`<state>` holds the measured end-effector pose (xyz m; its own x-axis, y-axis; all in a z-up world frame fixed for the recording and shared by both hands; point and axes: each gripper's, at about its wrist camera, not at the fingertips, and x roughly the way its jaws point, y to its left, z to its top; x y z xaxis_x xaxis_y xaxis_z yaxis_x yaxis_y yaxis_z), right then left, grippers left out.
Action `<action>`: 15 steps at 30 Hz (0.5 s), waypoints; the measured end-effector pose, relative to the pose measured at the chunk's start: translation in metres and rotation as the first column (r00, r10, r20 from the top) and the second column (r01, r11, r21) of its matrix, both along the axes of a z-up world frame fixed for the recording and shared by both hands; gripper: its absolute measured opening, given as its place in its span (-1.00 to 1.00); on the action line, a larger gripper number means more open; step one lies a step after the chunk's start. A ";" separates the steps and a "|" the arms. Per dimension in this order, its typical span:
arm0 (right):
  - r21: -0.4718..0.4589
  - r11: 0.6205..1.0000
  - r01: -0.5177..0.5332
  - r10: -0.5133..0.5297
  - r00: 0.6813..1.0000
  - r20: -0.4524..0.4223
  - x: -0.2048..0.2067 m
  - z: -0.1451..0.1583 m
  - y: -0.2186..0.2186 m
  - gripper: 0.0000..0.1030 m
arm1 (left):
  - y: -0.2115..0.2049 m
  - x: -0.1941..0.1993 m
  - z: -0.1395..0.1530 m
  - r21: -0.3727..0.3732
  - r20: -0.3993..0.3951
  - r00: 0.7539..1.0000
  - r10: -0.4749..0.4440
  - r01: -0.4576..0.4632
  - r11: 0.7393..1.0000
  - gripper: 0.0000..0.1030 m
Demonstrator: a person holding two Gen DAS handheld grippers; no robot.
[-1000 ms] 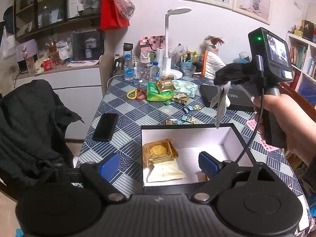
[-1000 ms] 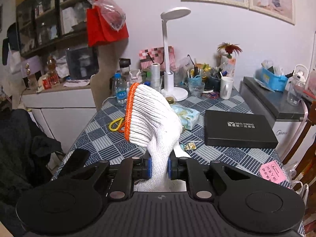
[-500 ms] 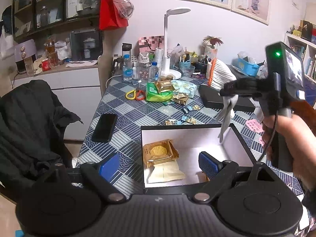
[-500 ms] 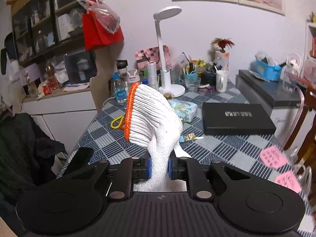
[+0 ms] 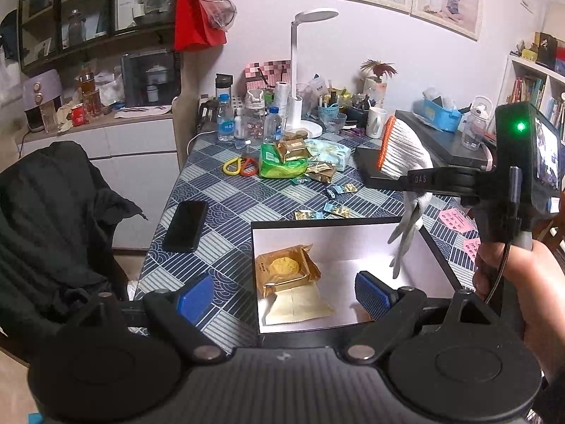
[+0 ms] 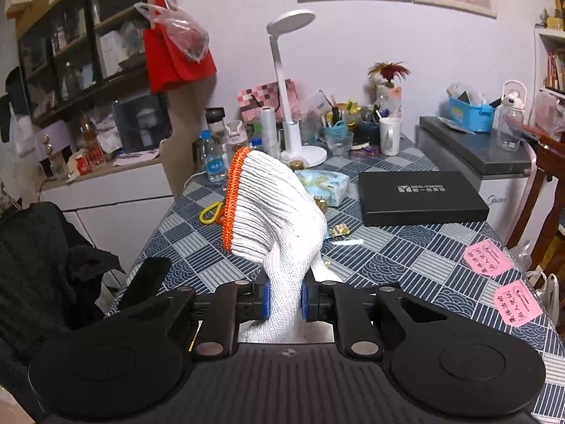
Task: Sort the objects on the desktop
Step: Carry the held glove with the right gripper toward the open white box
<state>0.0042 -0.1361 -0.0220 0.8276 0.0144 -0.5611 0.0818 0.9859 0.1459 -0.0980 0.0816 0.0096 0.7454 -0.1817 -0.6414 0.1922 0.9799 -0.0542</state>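
Observation:
My left gripper [image 5: 284, 296] is open, its blue pads [image 5: 196, 296] straddling the near left corner of a black-rimmed white box [image 5: 335, 240]. Inside the box lie a gold mooncake packet [image 5: 286, 270] and a cream packet [image 5: 300, 305]. A person's hand holds my right gripper [image 5: 418, 180] over the box's far right corner. That gripper [image 6: 284, 298] is shut on a white knit glove [image 6: 275, 212] with an orange cuff. The cuff points up, and the glove's fingers [image 5: 404, 236] dangle down into the box.
A black phone [image 5: 185, 224] lies left of the box, and small candies [image 5: 335, 210] are scattered beyond it. A green bag [image 5: 279, 166], a flat black case [image 6: 420, 198], pink notes [image 6: 487, 256], bottles and a lamp [image 5: 296, 106] crowd the table. A jacket-draped chair [image 5: 53, 219] stands left.
My right gripper has carried the glove to the right and lower, so the glove's fingers now hang inside the box's far right corner. The left gripper has stayed still.

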 end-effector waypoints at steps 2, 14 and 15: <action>0.007 1.000 0.001 -0.001 1.000 -0.005 -0.002 -0.002 0.000 -0.70 | 0.000 0.000 -0.001 0.002 -0.001 1.000 -0.004 0.004 1.000 1.00; 0.025 1.000 0.003 -0.002 1.000 -0.025 -0.013 -0.016 0.007 -0.69 | 0.002 -0.002 -0.003 0.015 -0.006 1.000 -0.008 0.008 1.000 1.00; 0.024 1.000 0.002 -0.002 1.000 -0.025 -0.013 -0.017 0.008 -0.69 | 0.003 -0.002 -0.003 0.016 -0.007 1.000 -0.008 0.008 1.000 1.00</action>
